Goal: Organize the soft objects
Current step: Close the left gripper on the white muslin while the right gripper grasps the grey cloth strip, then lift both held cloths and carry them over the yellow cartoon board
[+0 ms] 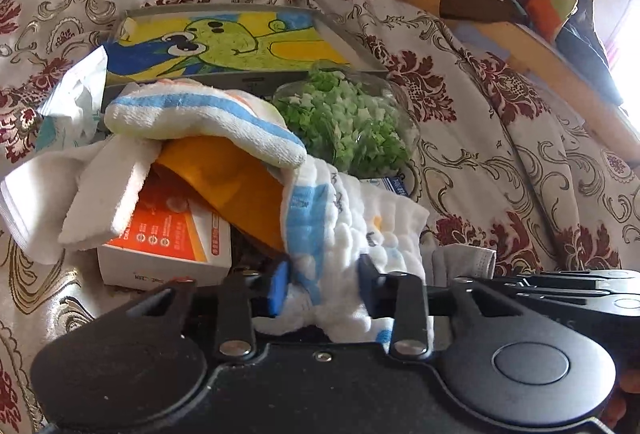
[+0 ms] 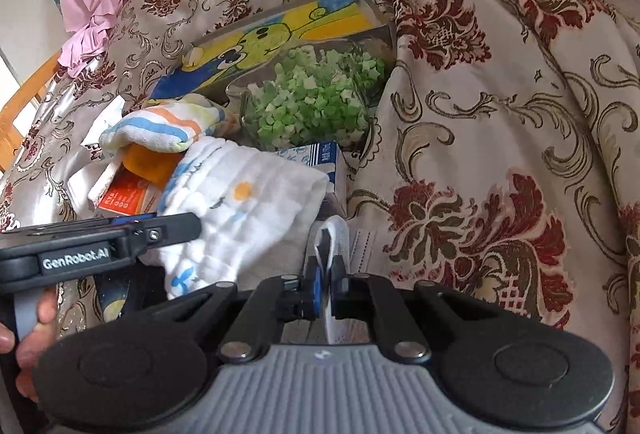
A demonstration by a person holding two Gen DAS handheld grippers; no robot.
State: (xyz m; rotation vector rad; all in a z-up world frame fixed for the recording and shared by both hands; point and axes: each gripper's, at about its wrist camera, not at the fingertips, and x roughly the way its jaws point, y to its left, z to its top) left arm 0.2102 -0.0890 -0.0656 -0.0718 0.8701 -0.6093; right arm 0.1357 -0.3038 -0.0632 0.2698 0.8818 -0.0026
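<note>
Muslin cloth (image 1: 352, 234) – box (image 1: 168, 242) beside.

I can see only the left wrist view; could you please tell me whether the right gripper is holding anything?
Observer: Yes. The right gripper is shut on a thin white fabric edge, which stands up between its jaws.
Operator: Thank you. Can you see what is behind my left gripper?
Observer: A hand is wrapped around the handle of the left gripper at the left edge of the right wrist view. That gripper reaches onto the quilted cloth.
</note>
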